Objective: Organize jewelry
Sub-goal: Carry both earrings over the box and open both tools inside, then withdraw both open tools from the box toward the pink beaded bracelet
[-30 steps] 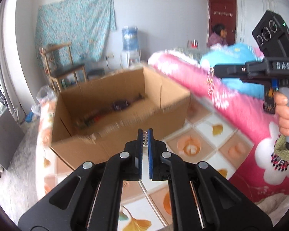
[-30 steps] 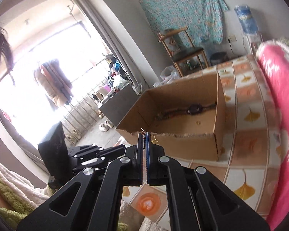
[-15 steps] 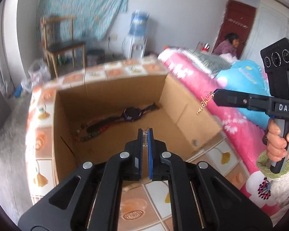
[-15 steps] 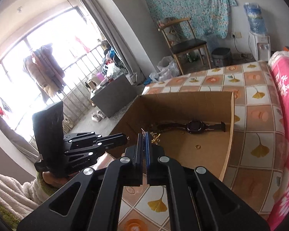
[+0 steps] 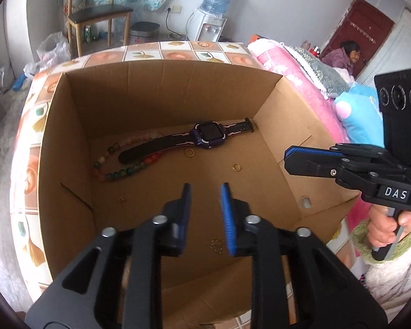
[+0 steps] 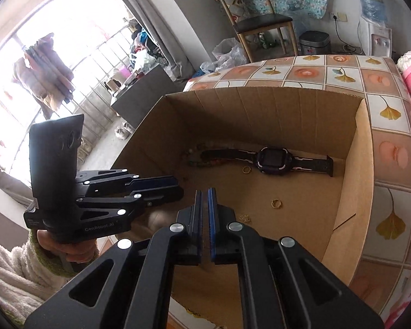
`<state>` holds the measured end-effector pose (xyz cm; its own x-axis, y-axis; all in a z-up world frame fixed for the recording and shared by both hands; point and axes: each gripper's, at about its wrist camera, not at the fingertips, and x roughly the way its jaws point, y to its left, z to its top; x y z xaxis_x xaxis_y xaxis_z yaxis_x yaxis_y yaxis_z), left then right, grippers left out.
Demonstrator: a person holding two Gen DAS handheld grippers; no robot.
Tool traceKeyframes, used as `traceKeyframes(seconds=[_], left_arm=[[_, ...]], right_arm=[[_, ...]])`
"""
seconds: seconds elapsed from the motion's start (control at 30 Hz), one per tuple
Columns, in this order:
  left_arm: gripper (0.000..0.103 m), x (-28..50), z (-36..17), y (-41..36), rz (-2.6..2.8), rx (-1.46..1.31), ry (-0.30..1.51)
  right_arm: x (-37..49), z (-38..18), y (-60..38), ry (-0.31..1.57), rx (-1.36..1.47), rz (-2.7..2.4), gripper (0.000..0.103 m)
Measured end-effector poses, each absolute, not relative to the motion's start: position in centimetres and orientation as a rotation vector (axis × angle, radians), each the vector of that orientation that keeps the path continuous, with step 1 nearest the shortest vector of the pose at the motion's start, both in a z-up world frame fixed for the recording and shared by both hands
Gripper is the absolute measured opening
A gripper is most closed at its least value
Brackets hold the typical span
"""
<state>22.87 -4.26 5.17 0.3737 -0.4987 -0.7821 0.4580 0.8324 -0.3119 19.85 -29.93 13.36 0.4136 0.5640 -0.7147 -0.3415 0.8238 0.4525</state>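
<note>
An open cardboard box (image 5: 68,164) (image 6: 364,181) sits on the tiled cloth. On its floor lie a dark watch (image 5: 209,135) (image 6: 272,160), a bead bracelet (image 5: 123,171), two gold rings (image 5: 189,152) (image 5: 236,167) (image 6: 276,203), and small gold pieces (image 5: 216,245) (image 5: 121,199) (image 6: 245,218). My left gripper (image 5: 204,190) (image 6: 178,185) is open and empty above the box. My right gripper (image 6: 204,192) (image 5: 287,156) hangs over the box with its jaws a narrow gap apart and nothing between them.
A pink floral quilt (image 5: 301,82) lies right of the box, with a blue cushion (image 5: 361,118). A chair (image 6: 257,22), a bin (image 6: 313,41) and a water dispenser (image 5: 213,13) stand beyond the bed. A person (image 5: 342,54) sits by the red door.
Both grippers moved over the box and tilted down. The left gripper opened and the right loosened; the gold earrings they held now lie on the box floor.
</note>
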Motion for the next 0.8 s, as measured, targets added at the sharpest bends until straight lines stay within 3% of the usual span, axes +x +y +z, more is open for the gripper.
traceKeyframes(seconds=[0.07,0.13,0.2,0.37,0.5,0.8], left_arm=[[0.025,22.9,5.4,-4.0,-0.602,-0.049,1.011],[0.027,22.5,6.1,-3.6,-0.598,-0.053,0.992],[0.035,22.1,7.0,-3.2,-0.592,-0.055,0.966],[0.067,19.8,10.2,-1.2,-0.544,-0.045,0.848],[0.084,18.2,11.7,1.8,-0.471,-0.079,0.771],[0.085,21.6,5.2,7.0,-0.399,-0.394,1.025]], right_arm=[[19.4,13.7,-30.3,0.982,0.264,0.561,0.021],[18.8,14.5,-30.9,0.953,0.273,0.546,0.026],[17.9,15.7,-31.9,0.914,0.285,0.518,0.032],[15.0,18.3,-35.4,0.801,0.306,0.392,0.048],[13.8,18.1,-38.2,0.785,0.335,0.254,0.059],[14.4,11.0,-40.1,1.0,0.657,0.332,0.06]])
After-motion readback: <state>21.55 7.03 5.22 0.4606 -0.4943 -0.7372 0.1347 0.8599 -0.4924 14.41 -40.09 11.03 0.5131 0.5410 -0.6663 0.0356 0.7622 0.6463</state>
